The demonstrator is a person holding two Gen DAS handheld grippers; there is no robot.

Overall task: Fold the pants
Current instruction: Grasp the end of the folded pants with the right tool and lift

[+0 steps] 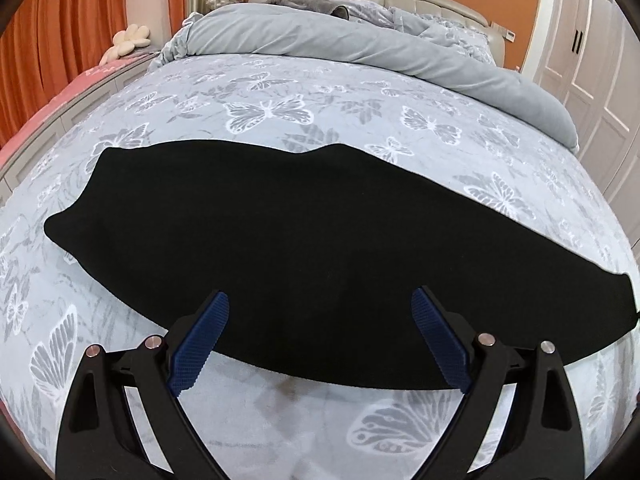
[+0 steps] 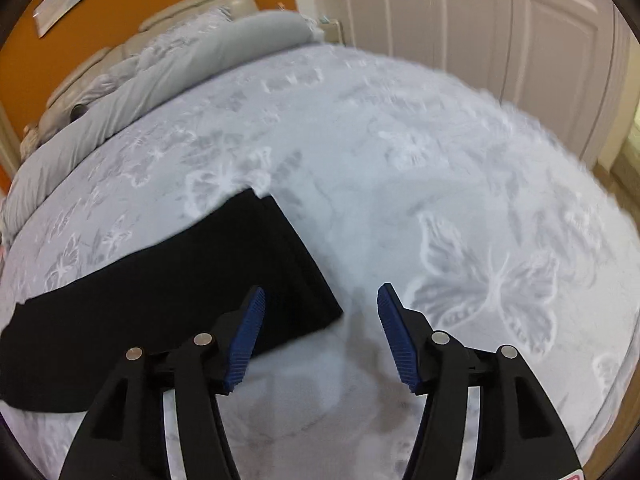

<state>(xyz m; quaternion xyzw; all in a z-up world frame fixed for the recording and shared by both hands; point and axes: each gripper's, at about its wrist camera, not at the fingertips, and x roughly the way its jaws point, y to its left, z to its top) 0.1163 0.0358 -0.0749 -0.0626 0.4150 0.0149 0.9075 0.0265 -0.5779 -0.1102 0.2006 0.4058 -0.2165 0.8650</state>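
Black pants [image 1: 304, 248] lie flat on the bed as one long strip running left to right. My left gripper [image 1: 320, 300] is open and empty, hovering over the near edge of the pants around their middle. In the right wrist view one end of the pants [image 2: 192, 288] shows at the left, with its straight end edge pointing toward the middle. My right gripper [image 2: 320, 298] is open and empty, just above the near corner of that end; its left fingertip is over the fabric and its right fingertip over the bedspread.
The bed has a light blue-grey butterfly bedspread [image 1: 280, 112]. A rolled grey duvet [image 1: 320, 44] lies along the headboard side. White wardrobe doors [image 2: 480, 28] stand beyond the bed's right edge. Orange curtains [image 1: 60, 20] hang at the left.
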